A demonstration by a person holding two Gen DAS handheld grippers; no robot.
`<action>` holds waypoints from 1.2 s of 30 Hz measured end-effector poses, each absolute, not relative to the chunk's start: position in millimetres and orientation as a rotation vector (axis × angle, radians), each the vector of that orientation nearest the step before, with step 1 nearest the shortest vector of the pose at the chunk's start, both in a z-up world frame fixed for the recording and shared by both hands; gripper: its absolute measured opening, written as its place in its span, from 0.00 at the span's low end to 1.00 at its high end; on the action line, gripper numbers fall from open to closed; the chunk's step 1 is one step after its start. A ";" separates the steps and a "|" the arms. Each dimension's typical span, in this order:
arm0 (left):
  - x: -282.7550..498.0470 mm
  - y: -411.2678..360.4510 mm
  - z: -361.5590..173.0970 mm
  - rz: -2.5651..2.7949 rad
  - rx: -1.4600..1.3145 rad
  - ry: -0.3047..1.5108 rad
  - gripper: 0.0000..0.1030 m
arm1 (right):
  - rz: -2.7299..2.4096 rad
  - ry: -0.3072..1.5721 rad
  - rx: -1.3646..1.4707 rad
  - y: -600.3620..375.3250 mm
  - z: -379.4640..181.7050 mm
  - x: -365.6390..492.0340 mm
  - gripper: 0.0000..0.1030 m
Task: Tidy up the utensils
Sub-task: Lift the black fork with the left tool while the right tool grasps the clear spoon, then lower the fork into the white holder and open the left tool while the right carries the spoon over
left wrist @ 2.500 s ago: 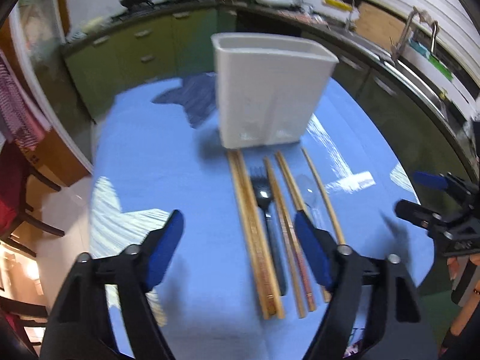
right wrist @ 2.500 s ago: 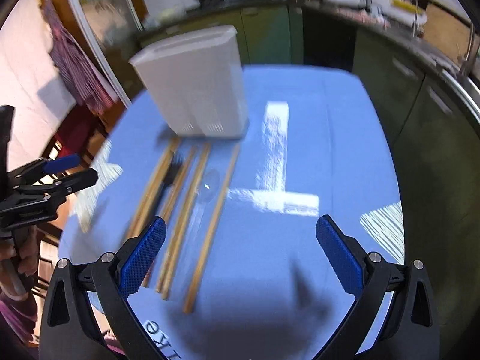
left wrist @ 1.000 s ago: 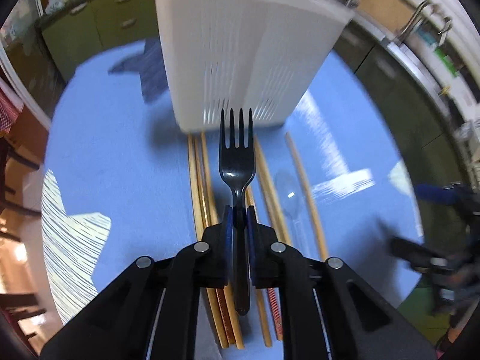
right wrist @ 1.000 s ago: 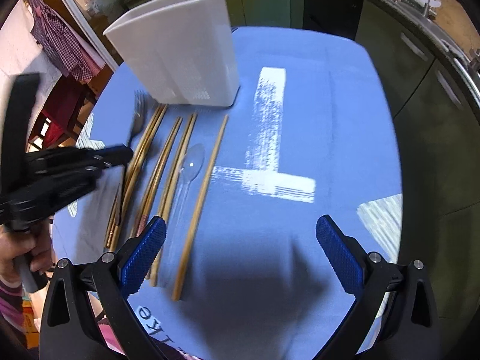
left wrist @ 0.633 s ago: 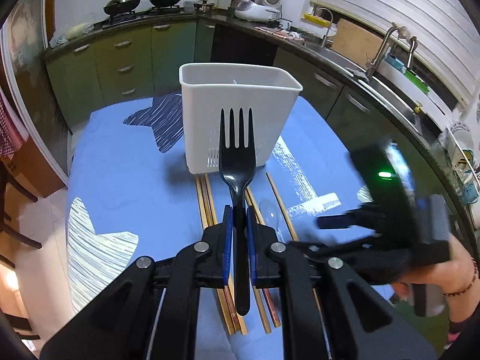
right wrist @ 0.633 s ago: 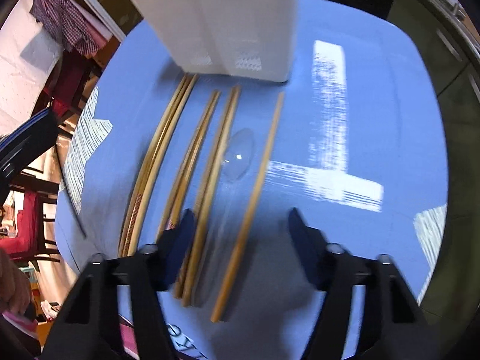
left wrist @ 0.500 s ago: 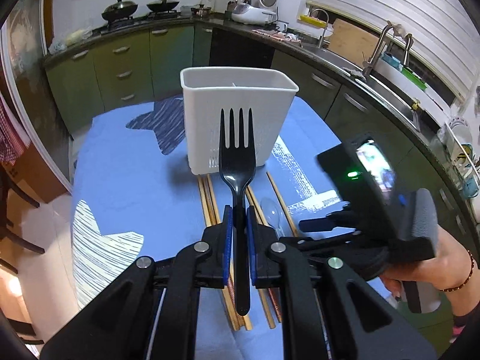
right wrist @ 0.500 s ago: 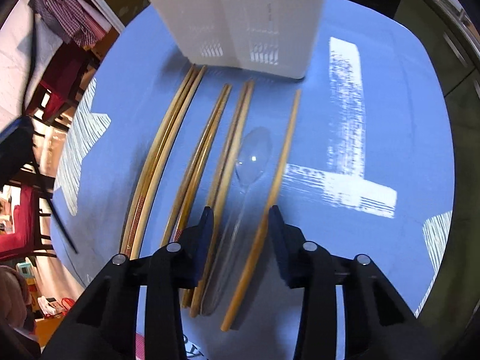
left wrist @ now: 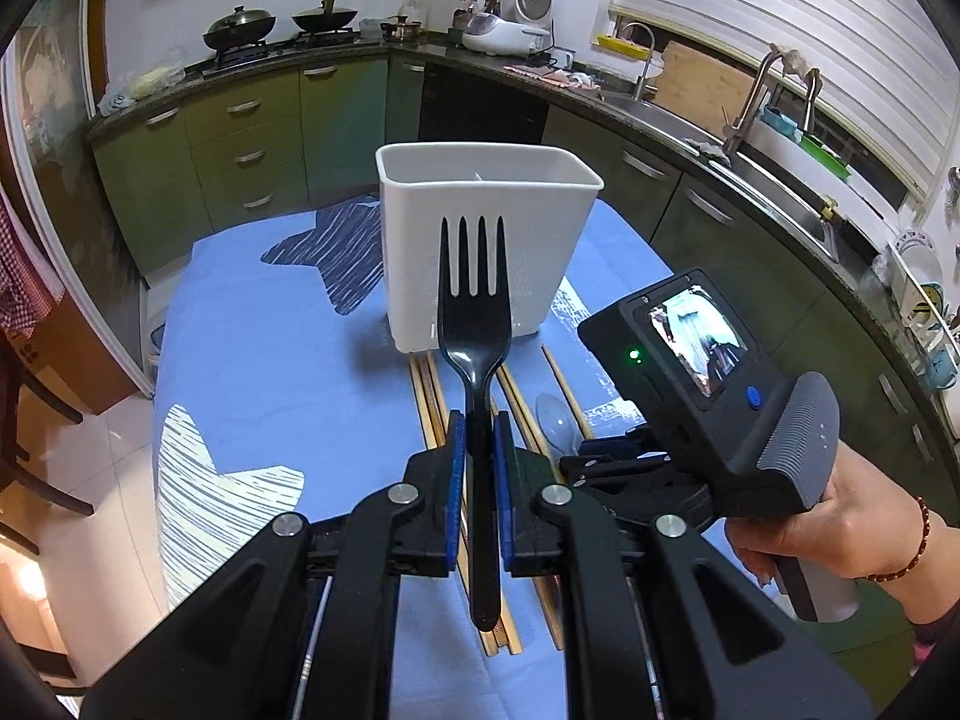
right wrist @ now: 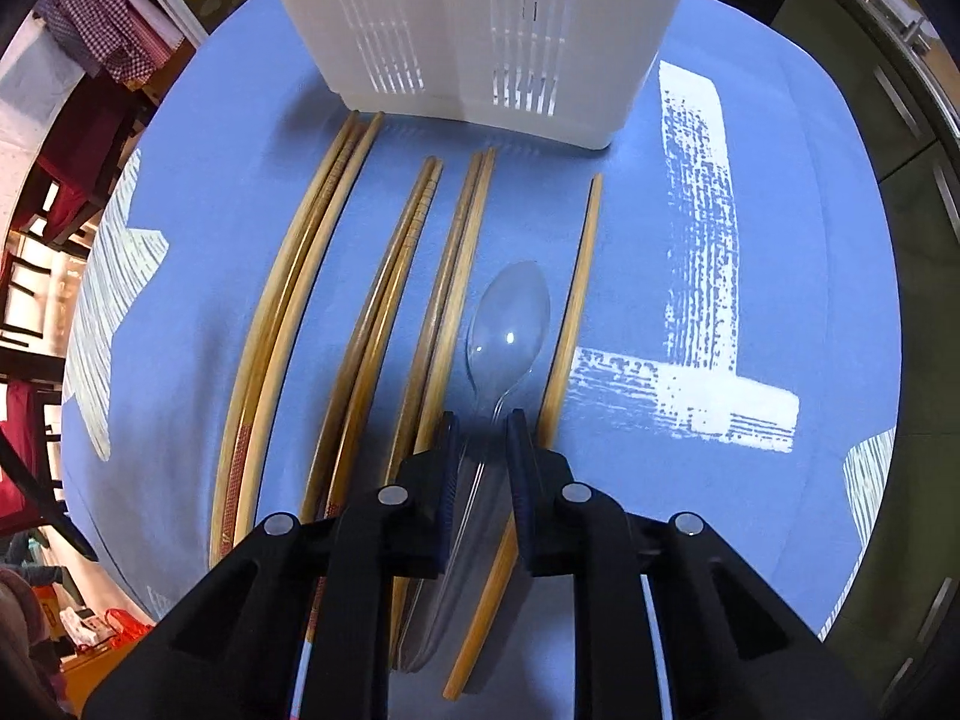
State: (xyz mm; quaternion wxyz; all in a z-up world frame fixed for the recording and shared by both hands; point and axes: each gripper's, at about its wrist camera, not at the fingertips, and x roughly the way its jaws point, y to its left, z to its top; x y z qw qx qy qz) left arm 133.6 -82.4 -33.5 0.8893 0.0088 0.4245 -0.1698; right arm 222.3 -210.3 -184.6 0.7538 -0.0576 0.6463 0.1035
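Observation:
My left gripper is shut on the handle of a black plastic fork, held tines up above the table. Behind the fork stands the white slotted utensil basket. Pointing straight down, my right gripper straddles the neck of a clear plastic spoon lying on the blue cloth. Its jaws are closing, a narrow gap still shows on each side of the handle, and the spoon lies flat. Several wooden chopsticks lie in rows beside the spoon, their tips toward the basket.
The blue tablecloth has white and dark patterns. A person's hand holds the right gripper's body at the table's right edge. Green kitchen cabinets and a sink counter ring the table. Dark chairs stand to the left.
The left gripper lifted the fork off the table and tilted up. The right gripper came down over the spoon, and its jaws went from wide open to nearly closed.

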 end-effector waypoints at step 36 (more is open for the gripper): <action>249.1 -102.8 59.6 -0.321 -0.059 0.371 0.09 | 0.408 0.803 0.175 -304.1 -23.3 152.1 0.09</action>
